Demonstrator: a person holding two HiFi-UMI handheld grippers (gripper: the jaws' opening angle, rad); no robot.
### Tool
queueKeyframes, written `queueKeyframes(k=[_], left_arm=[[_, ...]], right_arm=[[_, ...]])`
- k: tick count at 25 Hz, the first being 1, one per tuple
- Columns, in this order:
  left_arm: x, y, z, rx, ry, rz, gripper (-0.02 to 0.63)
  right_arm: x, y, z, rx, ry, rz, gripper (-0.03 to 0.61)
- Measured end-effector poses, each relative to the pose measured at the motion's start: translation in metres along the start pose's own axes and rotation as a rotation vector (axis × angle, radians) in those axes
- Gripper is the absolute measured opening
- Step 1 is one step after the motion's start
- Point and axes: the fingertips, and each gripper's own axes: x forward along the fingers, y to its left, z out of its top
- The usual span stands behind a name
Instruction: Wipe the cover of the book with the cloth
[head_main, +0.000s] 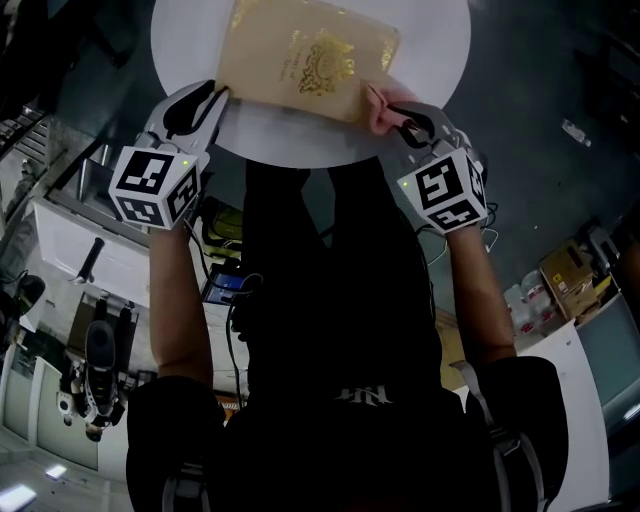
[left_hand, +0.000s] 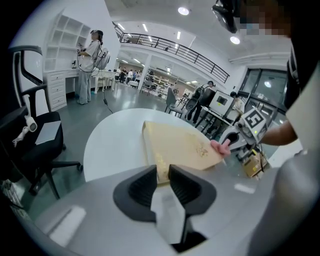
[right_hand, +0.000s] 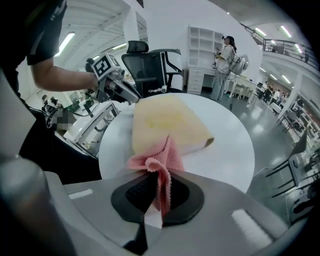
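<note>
A tan book (head_main: 305, 55) with a gold emblem on its cover lies on the round white table (head_main: 430, 100). My left gripper (head_main: 215, 95) is at the book's near left corner. In the left gripper view its jaws (left_hand: 162, 177) are closed on the edge of the book (left_hand: 180, 145). My right gripper (head_main: 400, 118) is shut on a pink cloth (head_main: 380, 112). The cloth (right_hand: 157, 157) rests on the near right corner of the book (right_hand: 165, 122). From the left gripper view, the cloth (left_hand: 220, 146) touches the cover's far corner.
A black office chair (left_hand: 45, 135) stands left of the table. Another chair (right_hand: 150, 62) is beyond it in the right gripper view. A person (left_hand: 90, 60) stands by white shelves far off. Carts and boxes (head_main: 570, 275) sit on the floor around me.
</note>
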Motion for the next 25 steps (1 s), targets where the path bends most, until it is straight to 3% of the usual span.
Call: queueKeyframes(k=[3,6,14,19,25], left_arm=[[0.0,-0.001,-0.001,-0.005,-0.01,-0.004,0.078],[0.001,-0.002,0.0,-0.007,-0.021,-0.008,0.077],[0.004,-0.003,-0.002,-0.009,-0.031,-0.008,0.077],[0.005,-0.003,-0.003,-0.008,-0.044,-0.005,0.075],[0.006,-0.003,-0.003,-0.001,-0.045,-0.003,0.077]], right_arm=[[-0.021,-0.01,0.004,0.035,-0.065,-0.053,0.009],[-0.043,-0.009,0.055,-0.003,-0.226,-0.056,0.009],[0.015,0.037,0.179,-0.082,-0.416,0.124,0.009],[0.057,0.056,0.206,-0.145,-0.38,0.183,0.009],[0.087,0.058,0.197,-0.104,-0.289,0.214,0.008]])
